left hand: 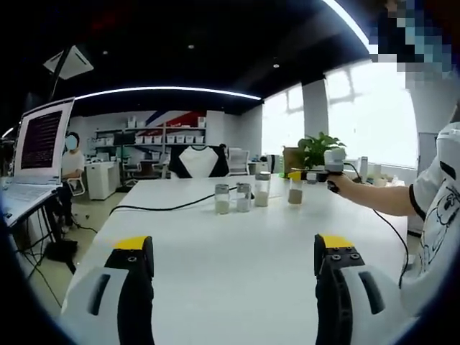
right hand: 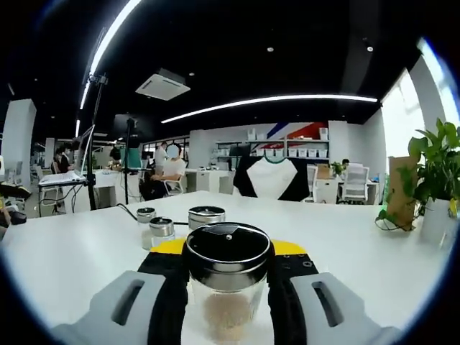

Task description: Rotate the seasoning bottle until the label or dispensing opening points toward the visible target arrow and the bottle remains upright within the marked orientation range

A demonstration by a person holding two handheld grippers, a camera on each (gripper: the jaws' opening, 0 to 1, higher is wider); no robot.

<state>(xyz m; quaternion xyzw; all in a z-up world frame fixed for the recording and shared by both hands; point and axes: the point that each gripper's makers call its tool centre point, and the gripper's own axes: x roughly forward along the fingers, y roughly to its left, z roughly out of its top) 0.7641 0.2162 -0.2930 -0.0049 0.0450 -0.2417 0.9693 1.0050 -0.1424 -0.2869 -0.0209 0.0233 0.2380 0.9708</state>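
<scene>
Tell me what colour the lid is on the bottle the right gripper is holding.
Shiny black with a silver rim, on the bottle; clearest in the right gripper view.

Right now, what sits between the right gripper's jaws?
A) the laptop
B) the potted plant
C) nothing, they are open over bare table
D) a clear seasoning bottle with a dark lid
D: in the right gripper view the seasoning bottle, clear glass under a dark lid, stands upright between the jaws of the right gripper.

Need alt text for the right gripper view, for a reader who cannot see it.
The right gripper holds a clear glass seasoning bottle with a black and silver lid between its jaws, upright above a white table. Three smaller lidded glass jars stand just behind, and a leafy potted plant sits at right.
</scene>
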